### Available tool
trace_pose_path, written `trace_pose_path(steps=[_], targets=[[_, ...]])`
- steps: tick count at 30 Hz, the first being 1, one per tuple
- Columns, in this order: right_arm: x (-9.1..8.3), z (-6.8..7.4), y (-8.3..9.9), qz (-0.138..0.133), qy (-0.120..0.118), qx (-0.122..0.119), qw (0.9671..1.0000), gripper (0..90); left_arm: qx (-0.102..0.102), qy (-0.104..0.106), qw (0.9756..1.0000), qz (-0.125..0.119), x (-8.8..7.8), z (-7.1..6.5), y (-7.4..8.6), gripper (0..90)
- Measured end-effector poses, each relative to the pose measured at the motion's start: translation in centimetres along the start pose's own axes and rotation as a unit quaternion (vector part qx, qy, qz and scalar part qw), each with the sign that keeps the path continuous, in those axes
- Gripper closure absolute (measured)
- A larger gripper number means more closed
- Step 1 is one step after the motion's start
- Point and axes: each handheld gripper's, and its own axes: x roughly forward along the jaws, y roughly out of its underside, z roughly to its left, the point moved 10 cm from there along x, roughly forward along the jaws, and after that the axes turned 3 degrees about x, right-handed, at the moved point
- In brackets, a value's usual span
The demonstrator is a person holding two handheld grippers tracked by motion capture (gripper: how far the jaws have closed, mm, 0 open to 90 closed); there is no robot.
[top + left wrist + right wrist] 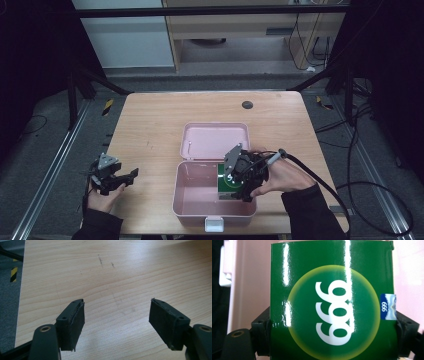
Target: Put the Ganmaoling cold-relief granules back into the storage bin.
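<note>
1. Nearest the person, at about 6 o'clock on the wooden table [150, 130], an open pink box [200, 200] sits with its white latch [214, 223] at the table's near edge.
2. At about 5 o'clock, the person's right hand [287, 175] holds the right gripper [239, 192] over the box's right half. Its jaws are clamped on the two sides of a glossy green packet [334, 302], which is partly inside the box cavity.
3. In the right gripper view the packet's face shows a yellow-green circle with white digits that read 999 or 666, depending on which way is up. A small blue sticker [388, 306] sits on one edge, just by a jaw.
4. At about 8 o'clock, the person's left hand [102, 197] holds the left gripper [131, 176], well apart from the box. Its jaws are spread wide with nothing between them, above bare wood.
5. Farther off, the box's lid [215, 140] lies open flat near the table's centre.
6. At about 12 o'clock, near the far edge, is a small dark round disc [247, 105].
</note>
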Motion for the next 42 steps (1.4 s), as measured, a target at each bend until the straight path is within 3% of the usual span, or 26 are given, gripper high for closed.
trace_pose_path(steps=[10,12,22,42], targets=[[1.0,0.2,0.0,-0.002,-0.007,-0.004,1.0000,16.1,-0.003,0.000,1.0000,-0.004,0.0,0.0,-0.1,27.9],[1.2,0.1,0.1,-0.014,-0.010,0.006,0.9998,16.1,0.001,0.000,1.0000,-0.001,0.0,0.0,0.0,27.9],[2.5,-0.2,1.8,0.009,-0.010,0.011,0.9999,15.9,0.001,0.000,1.0000,0.001,0.0,0.0,0.0,28.0],[3.8,-0.1,2.3,0.041,-0.023,0.015,0.9988,12.3,-0.001,0.000,1.0000,-0.002,0.0,0.0,0.0,28.0]])
